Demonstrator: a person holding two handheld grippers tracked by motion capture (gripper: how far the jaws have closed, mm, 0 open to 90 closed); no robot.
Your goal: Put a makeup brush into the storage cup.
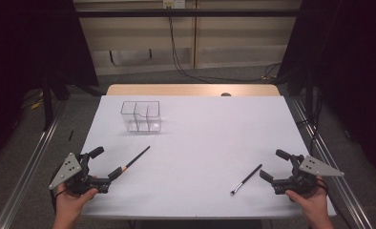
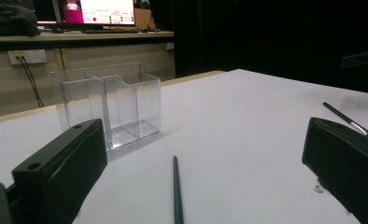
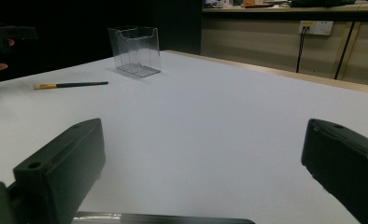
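Left gripper [image 1: 106, 163]: resting at the near left corner of the white table [image 1: 200, 129], jaws standing wide apart with nothing between the pads.
Right gripper [image 1: 275, 165]: sitting at the near right corner, jaws also spread wide and gripping nothing.
Orange-ferruled brush [image 1: 136, 159]: lying flat and slanted just ahead of the left gripper, its brush end passing close by the near jaw; from the left gripper view its dark handle [image 2: 176, 191] is running up between the jaws.
Silver-ferruled brush [image 1: 246, 180]: lying slanted just left of the right gripper, apart from it.
Clear divided holder [image 1: 141, 117]: standing upright on the far left part of the table, well apart from both brushes.
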